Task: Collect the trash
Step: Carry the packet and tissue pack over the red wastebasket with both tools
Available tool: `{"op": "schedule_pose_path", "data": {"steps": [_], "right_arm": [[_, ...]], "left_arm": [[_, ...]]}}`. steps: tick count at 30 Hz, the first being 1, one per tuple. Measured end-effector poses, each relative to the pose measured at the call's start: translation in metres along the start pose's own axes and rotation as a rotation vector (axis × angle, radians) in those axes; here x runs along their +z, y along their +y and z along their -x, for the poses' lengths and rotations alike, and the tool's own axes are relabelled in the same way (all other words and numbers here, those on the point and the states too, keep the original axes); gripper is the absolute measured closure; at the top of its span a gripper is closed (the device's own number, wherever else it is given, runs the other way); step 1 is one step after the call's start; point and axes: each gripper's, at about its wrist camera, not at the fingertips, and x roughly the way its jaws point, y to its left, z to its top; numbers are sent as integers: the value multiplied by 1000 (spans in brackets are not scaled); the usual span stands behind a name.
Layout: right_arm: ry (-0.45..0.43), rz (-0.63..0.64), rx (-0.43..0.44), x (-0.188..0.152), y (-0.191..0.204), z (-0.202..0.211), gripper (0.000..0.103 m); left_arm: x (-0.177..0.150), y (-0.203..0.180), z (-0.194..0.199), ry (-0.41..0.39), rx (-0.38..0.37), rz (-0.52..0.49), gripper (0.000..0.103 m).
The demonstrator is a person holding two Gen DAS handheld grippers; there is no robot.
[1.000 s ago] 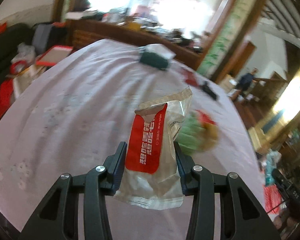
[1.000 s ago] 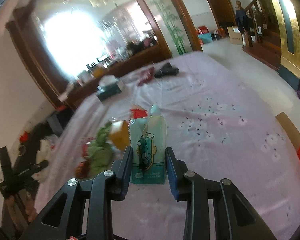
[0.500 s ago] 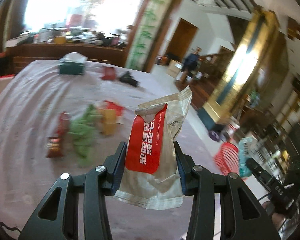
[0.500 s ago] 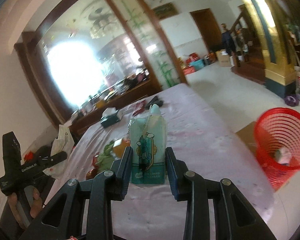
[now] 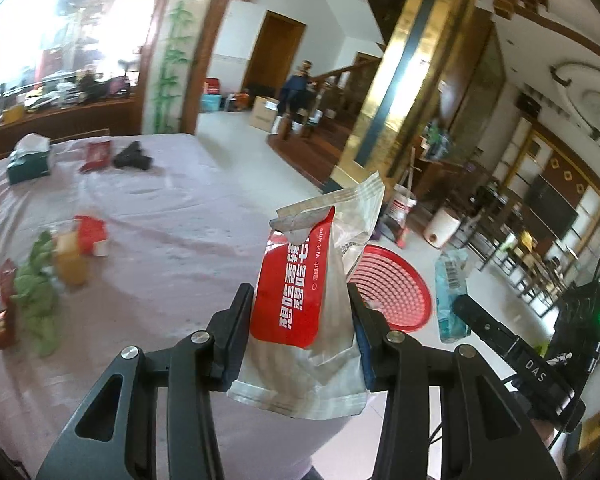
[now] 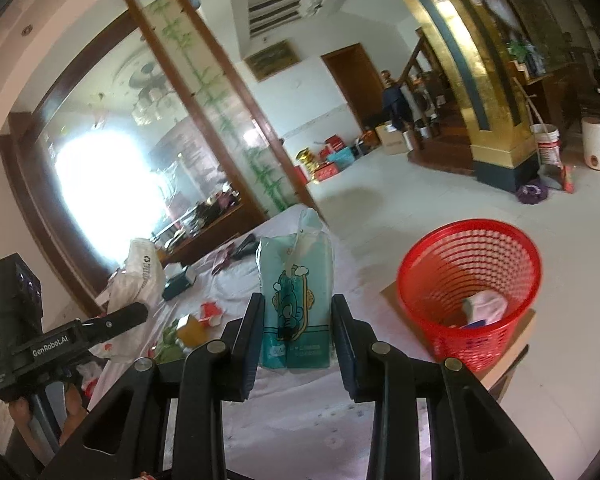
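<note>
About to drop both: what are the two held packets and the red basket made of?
Wet-wipe packet: apparently glossy, crinkled plastic film. Teal packet: seemingly soft printed plastic wrap, slightly shiny. Red basket: likely rigid moulded plastic with open lattice walls.

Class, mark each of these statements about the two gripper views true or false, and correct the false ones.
1. The left gripper is clamped on a red and silver wet wipe packet. True.
2. The right gripper is open and holds nothing. False: it is shut on a teal tissue pack.
3. The red mesh basket is empty. False: some white trash already lies at its bottom.
4. The basket stands off the table, beside its edge. True.
5. The table's cloth bears no more litter. False: green, orange and red wrappers lie on it.
</note>
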Motion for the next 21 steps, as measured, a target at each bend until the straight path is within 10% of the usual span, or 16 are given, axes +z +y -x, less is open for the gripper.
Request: {"op": "schedule_pose_path", "data": {"steps": [21], "right_arm": [[-91, -63, -97, 23, -60, 26, 68]], "left_arm": [[16, -76, -63, 49, -118, -79, 60]]}}
